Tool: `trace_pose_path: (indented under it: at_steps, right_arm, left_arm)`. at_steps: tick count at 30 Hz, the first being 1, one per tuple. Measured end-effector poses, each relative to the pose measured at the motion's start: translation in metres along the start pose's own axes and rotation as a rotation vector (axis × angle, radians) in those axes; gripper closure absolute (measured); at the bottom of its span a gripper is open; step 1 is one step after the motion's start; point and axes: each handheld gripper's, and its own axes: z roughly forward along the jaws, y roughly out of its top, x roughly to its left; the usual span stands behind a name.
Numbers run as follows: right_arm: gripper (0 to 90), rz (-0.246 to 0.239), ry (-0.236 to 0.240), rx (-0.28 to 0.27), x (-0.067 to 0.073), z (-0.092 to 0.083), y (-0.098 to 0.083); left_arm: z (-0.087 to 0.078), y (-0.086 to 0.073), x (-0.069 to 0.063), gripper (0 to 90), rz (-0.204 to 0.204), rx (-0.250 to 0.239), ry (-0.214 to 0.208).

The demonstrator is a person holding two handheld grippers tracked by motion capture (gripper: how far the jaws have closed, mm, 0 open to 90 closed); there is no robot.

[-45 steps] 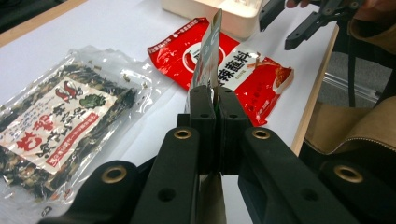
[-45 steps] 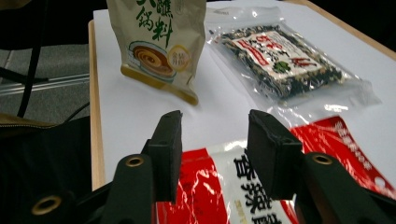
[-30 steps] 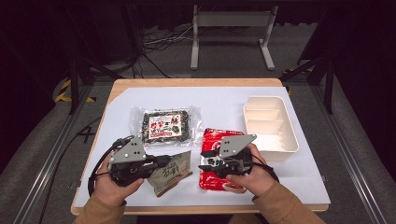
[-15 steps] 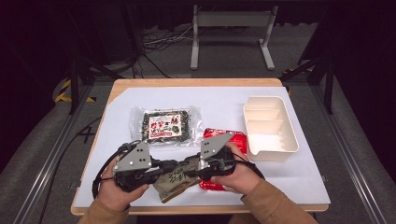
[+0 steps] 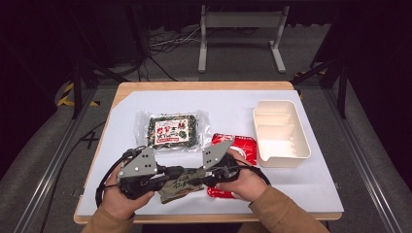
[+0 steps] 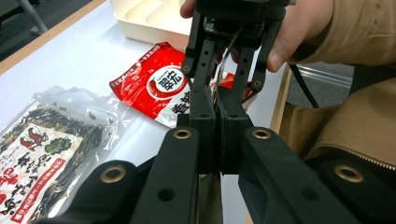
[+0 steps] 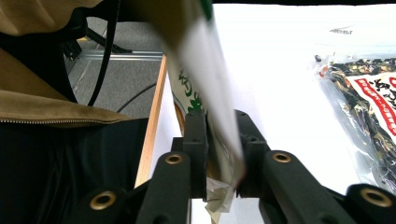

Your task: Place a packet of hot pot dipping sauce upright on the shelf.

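Note:
An olive-brown snack packet (image 5: 180, 187) hangs just above the table's front edge between my two grippers. My left gripper (image 5: 177, 173) is shut on its left end; in the left gripper view its jaws (image 6: 217, 126) pinch the thin edge. My right gripper (image 5: 200, 175) faces it from the right, and its jaws have just been closing with the packet between them. In the right gripper view they (image 7: 219, 140) press on the packet's crumpled white edge (image 7: 208, 74). From the left gripper view the right gripper (image 6: 224, 79) stands directly opposite, a hand behind it.
A red packet (image 5: 243, 145) lies flat under the right hand. A clear bag of dark seaweed (image 5: 172, 131) lies behind the left gripper. A white divided tray (image 5: 291, 150) stands at the right. The wooden front edge (image 5: 209, 217) is just below the hands.
My right gripper has moved left from over the red packet to meet the left gripper and has closed on the olive packet. The left gripper has kept still.

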Motion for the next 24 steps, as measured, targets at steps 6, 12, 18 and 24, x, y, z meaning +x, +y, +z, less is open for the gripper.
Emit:
trace_pose_path:
  at_steps: [6, 12, 18, 24]
  right_arm:
    - [86.0, 0.013, 0.008, -0.014, 0.001, -0.006, 0.000]
    - [88.8, 0.020, -0.023, 0.012, 0.002, -0.014, -0.001]
    - [89.0, 0.029, -0.049, 0.008, -0.001, -0.029, -0.004]
    - [89.0, 0.031, -0.103, 0.003, -0.004, -0.050, -0.004]
  left_arm:
    - [-0.001, 0.000, 0.001, 82.9, -0.020, 0.002, 0.009]
    - [-0.006, -0.004, 0.010, 48.0, -0.072, -0.026, 0.057]
    - [-0.009, -0.009, 0.014, 31.6, -0.063, -0.038, 0.096]
    - [-0.016, -0.014, 0.020, 28.5, -0.081, -0.057, 0.114]
